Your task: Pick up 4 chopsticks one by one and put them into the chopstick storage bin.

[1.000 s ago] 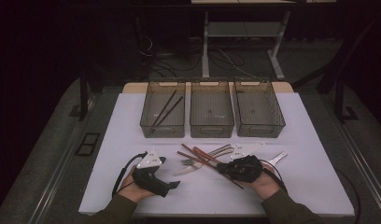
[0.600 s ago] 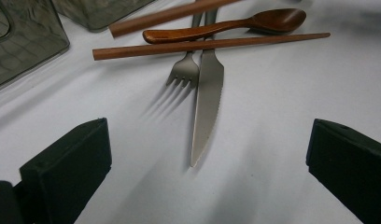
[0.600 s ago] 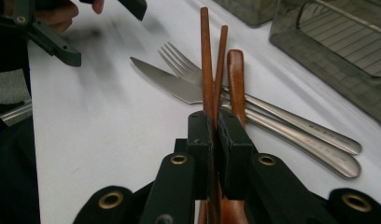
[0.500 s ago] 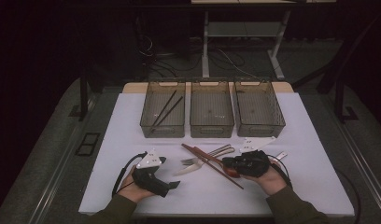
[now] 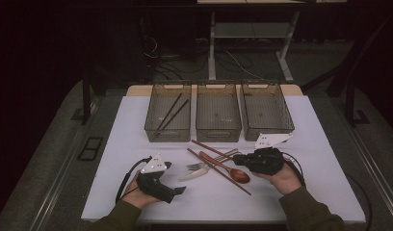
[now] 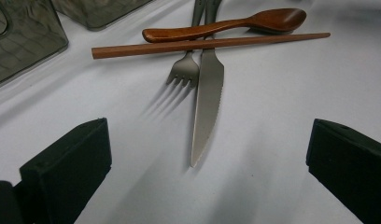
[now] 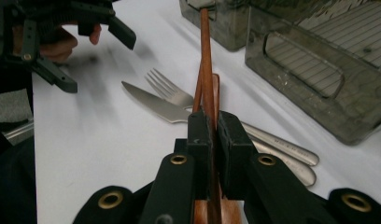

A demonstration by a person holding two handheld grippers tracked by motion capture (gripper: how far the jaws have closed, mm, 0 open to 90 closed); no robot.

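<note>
The right gripper (image 5: 237, 158) has its two black jaws pressed together on a thin brown wooden chopstick (image 7: 207, 56), pinching it near one end. The stick points out toward the three see-through grey plastic bins (image 5: 218, 111) at the back of the white table (image 5: 320, 144). Under the stick lie a brown wooden spoon (image 5: 228, 168), a silver metal fork (image 7: 167, 88) and a silver metal knife (image 6: 207, 98), all close together. A second brown chopstick (image 5: 218, 172) lies flat across them. The left gripper (image 5: 177, 189) rests near the front edge, its jaws spread wide with nothing between them. Two dark chopsticks (image 5: 171, 114) lie in the left bin.
</note>
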